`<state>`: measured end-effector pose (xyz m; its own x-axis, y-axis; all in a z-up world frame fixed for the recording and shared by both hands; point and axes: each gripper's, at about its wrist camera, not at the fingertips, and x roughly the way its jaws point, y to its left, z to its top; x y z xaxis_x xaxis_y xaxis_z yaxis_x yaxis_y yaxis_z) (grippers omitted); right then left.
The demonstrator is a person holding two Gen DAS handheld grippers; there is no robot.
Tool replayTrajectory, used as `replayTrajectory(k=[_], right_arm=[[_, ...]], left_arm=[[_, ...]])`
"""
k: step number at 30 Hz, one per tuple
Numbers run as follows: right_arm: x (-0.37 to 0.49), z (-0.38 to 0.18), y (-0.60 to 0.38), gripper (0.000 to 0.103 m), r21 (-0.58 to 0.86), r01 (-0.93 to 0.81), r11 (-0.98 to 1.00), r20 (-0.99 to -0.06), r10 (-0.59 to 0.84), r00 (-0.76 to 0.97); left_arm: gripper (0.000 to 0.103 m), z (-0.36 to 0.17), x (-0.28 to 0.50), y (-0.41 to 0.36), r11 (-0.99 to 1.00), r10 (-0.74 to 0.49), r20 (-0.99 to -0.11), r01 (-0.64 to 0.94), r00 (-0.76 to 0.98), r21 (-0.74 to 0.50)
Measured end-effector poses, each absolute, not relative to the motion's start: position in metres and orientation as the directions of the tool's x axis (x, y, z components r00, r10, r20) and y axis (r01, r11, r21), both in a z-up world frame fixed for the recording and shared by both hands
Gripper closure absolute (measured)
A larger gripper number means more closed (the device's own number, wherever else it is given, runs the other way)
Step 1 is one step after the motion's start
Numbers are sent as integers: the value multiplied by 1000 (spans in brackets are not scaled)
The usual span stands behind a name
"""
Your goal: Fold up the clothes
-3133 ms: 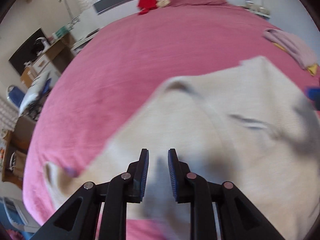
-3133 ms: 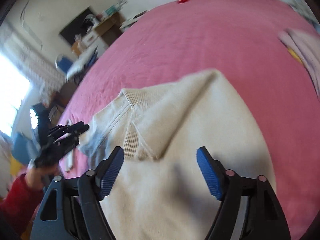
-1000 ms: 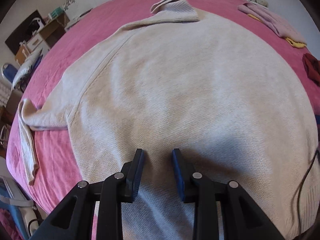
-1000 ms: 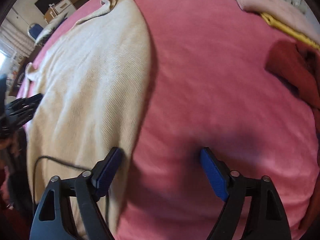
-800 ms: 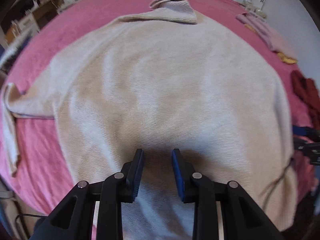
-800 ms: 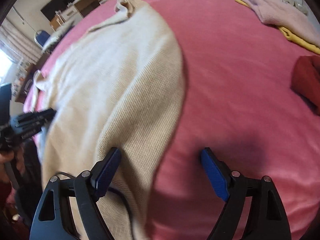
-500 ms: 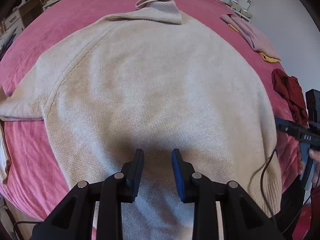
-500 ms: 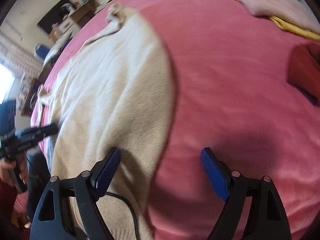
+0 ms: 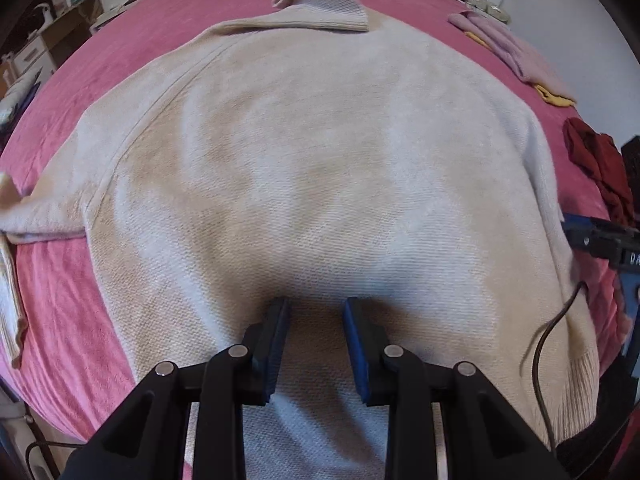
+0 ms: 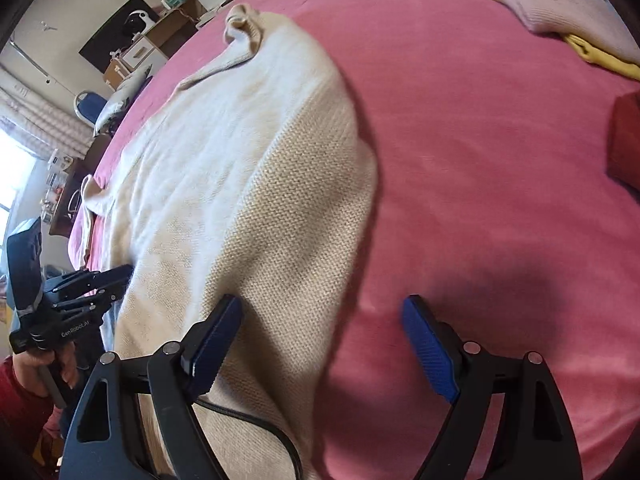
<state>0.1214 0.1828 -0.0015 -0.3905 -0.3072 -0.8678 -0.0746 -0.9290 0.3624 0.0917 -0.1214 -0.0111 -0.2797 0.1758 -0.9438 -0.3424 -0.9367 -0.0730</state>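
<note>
Lying flat on the pink bed [image 9: 132, 52], cream sweater [image 9: 320, 160]; left gripper [image 9: 316, 320] fingers narrow, prob. empty above it; right gripper [image 10: 320, 324] fingers wide, empty.

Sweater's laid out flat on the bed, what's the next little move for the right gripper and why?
Probably lower the right gripper onto the cream sweater's right edge and close: its jaws are open, straddling that edge above the pink bedspread, holding nothing.
</note>
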Motion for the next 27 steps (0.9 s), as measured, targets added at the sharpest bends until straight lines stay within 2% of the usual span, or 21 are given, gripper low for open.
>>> replayTrajectory(k=[1, 2, 3, 4, 6, 9, 12, 16, 18, 19, 20, 21, 23, 24, 27], right_arm=[[122, -2, 178, 19, 355, -60, -933, -870, -306, -387], [121, -1, 174, 44, 381, -25, -924, -858, -343, -381], [121, 1, 171, 85, 418, 16, -908, -841, -394, -372], [123, 5, 168, 89, 440, 31, -897, -830, -420, -366], [128, 18, 167, 90, 439, 57, -897, -824, -427, -373], [133, 56, 180, 91, 323, 100, -941, -833, -333, -443], [154, 100, 218, 91, 225, 36, -974, -814, -208, -542], [157, 139, 260, 92, 182, -43, -982, -780, -118, -614], [155, 140, 242, 90, 255, 23, -967, -762, -216, -610], [155, 136, 235, 88, 304, 34, -952, -752, -262, -605], [156, 132, 229, 75, 345, 35, -938, -742, -295, -602], [160, 125, 230, 51, 350, 7, -937, -748, -283, -600], [160, 100, 235, 31, 298, -109, -948, -794, -183, -580], [163, 90, 244, 31, 299, -143, -943, -810, -172, -561], [164, 41, 255, 31, 371, -240, -897, -858, -233, -458]], left_arm=[[74, -11, 89, -124, -939, 176, -945, -334, -276, -77], [74, -12, 87, -127, -942, 175, -946, -327, -273, -80], [74, -11, 86, -127, -942, 157, -948, -330, -277, -60], [72, -10, 85, -128, -942, 140, -949, -333, -282, -40], [72, -9, 83, -130, -943, 114, -950, -334, -291, -11], [72, -7, 79, -134, -943, 92, -950, -333, -298, 14], [72, -6, 74, -137, -939, 79, -952, -342, -296, 28], [72, -3, 68, -140, -925, 20, -951, -366, -307, 99], [72, -4, 63, -147, -908, -44, -945, -381, -324, 173], [72, -4, 57, -156, -909, -38, -950, -385, -311, 162], [72, -3, 53, -164, -915, -20, -955, -381, -295, 137], [72, -2, 48, -172, -921, -7, -961, -373, -277, 114], [69, -1, 39, -185, -927, -7, -968, -361, -252, 100], [62, 0, 35, -191, -928, -17, -970, -356, -244, 106], [59, -1, 25, -206, -929, -28, -971, -351, -238, 113]])
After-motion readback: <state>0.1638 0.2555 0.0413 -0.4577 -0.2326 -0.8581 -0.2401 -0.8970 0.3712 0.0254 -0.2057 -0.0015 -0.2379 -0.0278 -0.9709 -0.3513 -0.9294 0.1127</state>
